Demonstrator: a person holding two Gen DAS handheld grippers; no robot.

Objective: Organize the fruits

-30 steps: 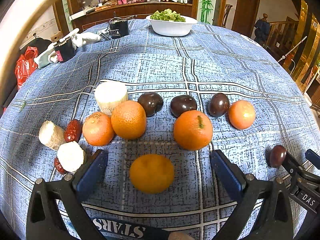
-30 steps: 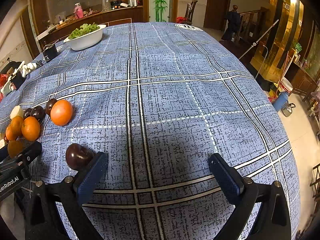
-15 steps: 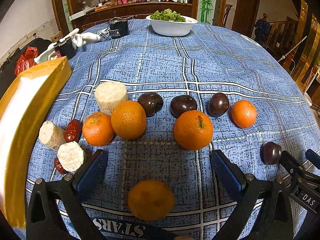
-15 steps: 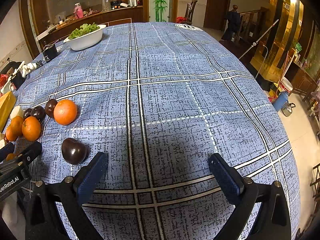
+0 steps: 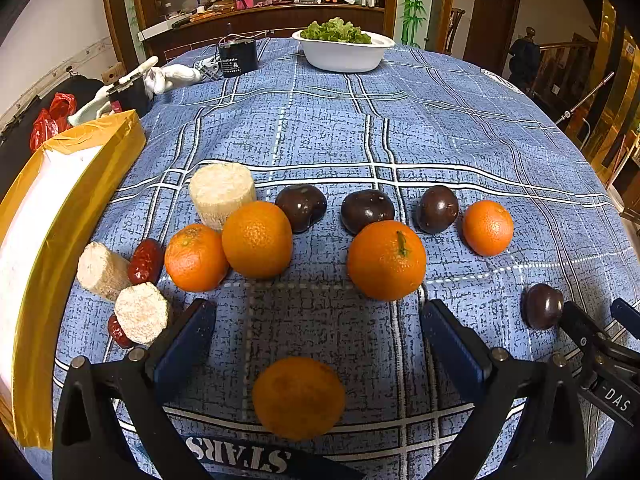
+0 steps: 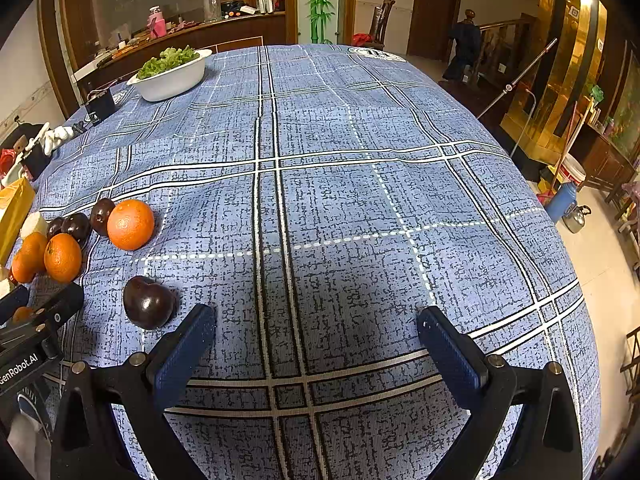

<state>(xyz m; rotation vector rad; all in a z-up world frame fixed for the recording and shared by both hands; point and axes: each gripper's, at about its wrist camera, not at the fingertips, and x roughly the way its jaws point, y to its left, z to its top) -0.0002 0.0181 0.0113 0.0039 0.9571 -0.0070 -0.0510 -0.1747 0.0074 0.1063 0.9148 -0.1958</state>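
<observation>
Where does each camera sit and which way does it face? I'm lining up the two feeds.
Left wrist: rides the left gripper, low over the blue plaid tablecloth, facing round orange tangerines, dark glossy plums and the white bowl of lettuce; shows its own open blue-padded fingers.
Right wrist: rides the right gripper, facing mostly bare cloth; its open fingers show.
Shared: the lone dark plum, the bowl, and each other's gripper at the frame edge.

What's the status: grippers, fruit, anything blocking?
Left gripper open, empty; round orange tangerine loose between its fingers. Right gripper open, empty; glossy dark plum beside its left finger. Nothing blocking.
</observation>
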